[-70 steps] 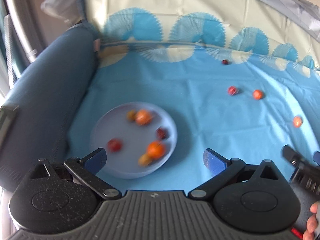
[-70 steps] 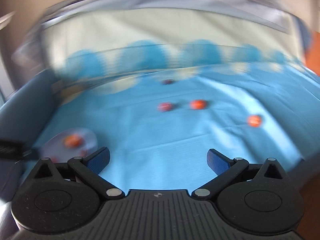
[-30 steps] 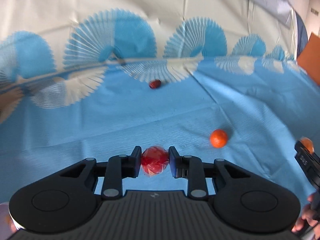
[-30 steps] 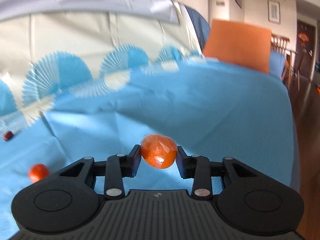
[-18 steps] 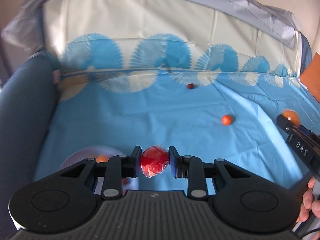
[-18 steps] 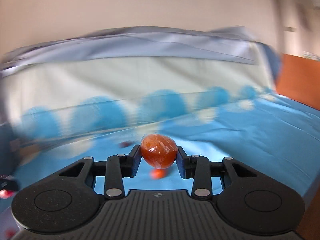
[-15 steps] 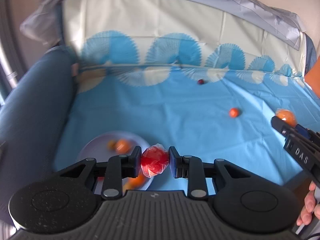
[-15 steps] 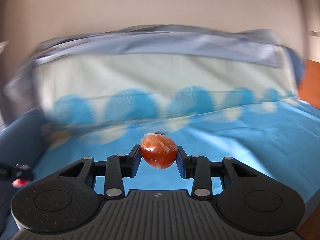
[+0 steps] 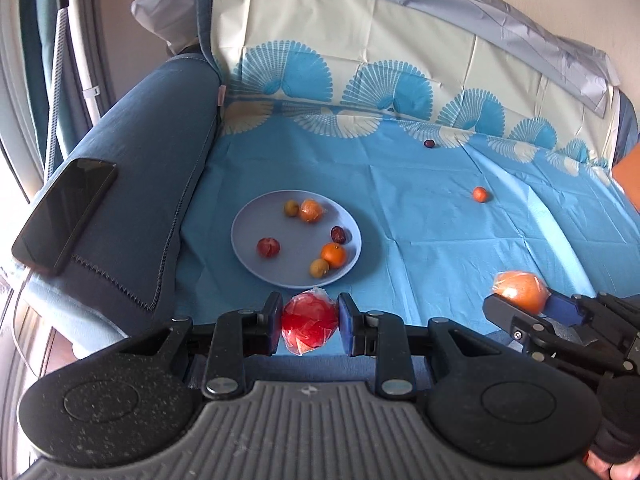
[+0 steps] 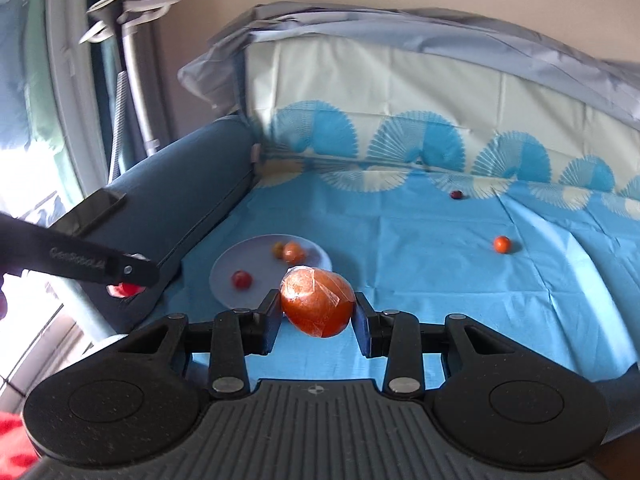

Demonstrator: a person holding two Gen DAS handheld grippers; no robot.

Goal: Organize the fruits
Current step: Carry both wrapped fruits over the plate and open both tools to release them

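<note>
While both pairs of tongs carry fruit toward the plate (image 9: 248,240), the scene is easy enough to read; the left tongs (image 9: 310,323) are clamped on a red fruit (image 9: 309,326) wrapped in clear film, just short of the plate's near rim; the right tongs (image 10: 316,311) are clamped on a larger orange fruit (image 10: 318,302), also film-wrapped, off to the right and near the front edge of the seat.

Both fruits look light and round, and I would judge the film makes them slippery; the wrap crinkles loose at the top, so the pads should press on the widest part across the middle, firmly but not hard, since the flesh underneath is probably soft and could bruise; a round fruit may roll once let go, so a low release over the middle of the plate seems wise.

Six small fruits already lie on the plate; two more sit out on the cloth, a small orange one (image 9: 479,194) well to the right and a dark one (image 9: 429,143) near the backrest.

All of this rests on a sofa draped with a blue cloth (image 9: 420,216) patterned with fans, soft and creased; a dark phone (image 9: 64,216) lies on the left armrest (image 9: 152,152); curtains and daylight show at the far left.
</note>
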